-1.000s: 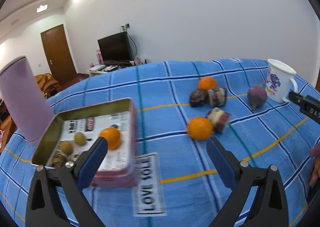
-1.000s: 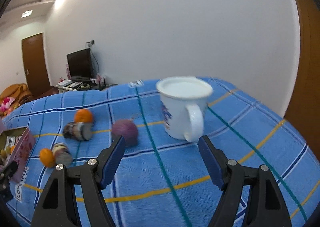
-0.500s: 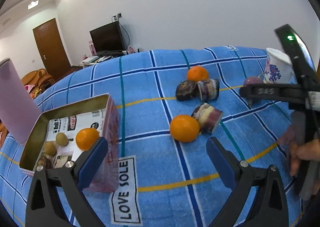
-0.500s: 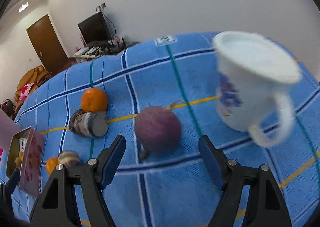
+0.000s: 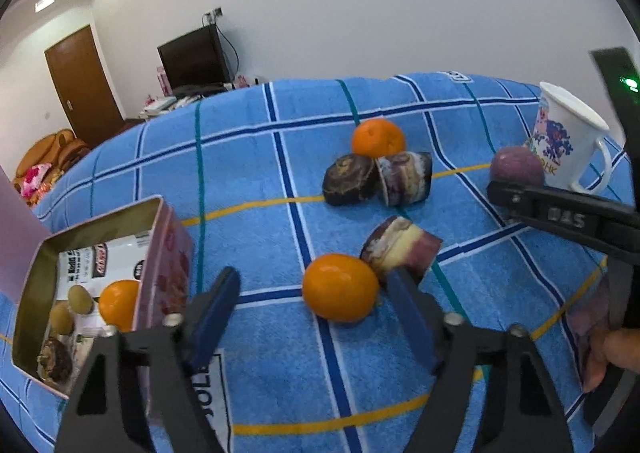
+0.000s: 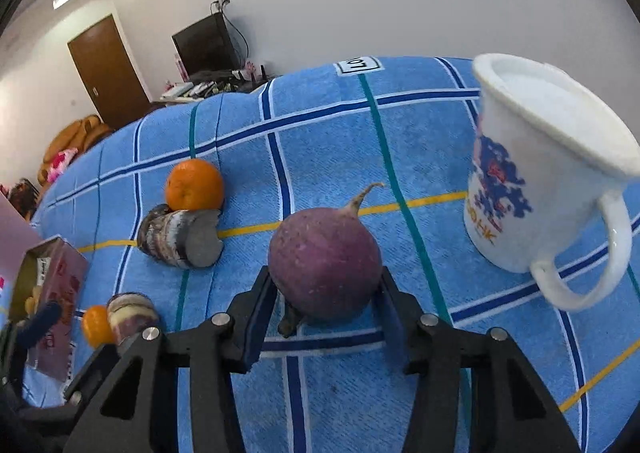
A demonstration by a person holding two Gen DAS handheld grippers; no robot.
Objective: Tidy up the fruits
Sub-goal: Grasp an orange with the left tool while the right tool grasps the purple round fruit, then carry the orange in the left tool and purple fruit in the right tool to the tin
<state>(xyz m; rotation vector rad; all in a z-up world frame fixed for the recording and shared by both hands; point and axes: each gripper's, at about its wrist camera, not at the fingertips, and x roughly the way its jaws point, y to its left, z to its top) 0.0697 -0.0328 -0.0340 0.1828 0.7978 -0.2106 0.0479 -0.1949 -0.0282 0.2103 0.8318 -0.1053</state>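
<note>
In the left wrist view a near orange (image 5: 340,287) lies on the blue checked cloth (image 5: 248,173). My left gripper (image 5: 312,281) is closing around it: the right finger is at its side, the left pad still apart. An open pink tin (image 5: 164,253) at the left holds another orange (image 5: 118,303) and small brown fruits (image 5: 80,299). In the right wrist view a round purple fruit (image 6: 324,253) with a thin stalk sits between my right gripper's (image 6: 324,281) closing jaws, both pads against its sides.
A white printed mug (image 6: 540,193) stands just right of the purple fruit. A far orange (image 5: 378,137) and three dark marbled cut pieces (image 5: 350,179) (image 5: 404,177) (image 5: 400,249) lie mid-cloth. A hand (image 5: 616,349) holds the right tool at the right edge.
Both grippers' jaws narrowed. The left moved forward until the near orange lay between its fingers. The right swung from the mug to the purple fruit and closed on it.
</note>
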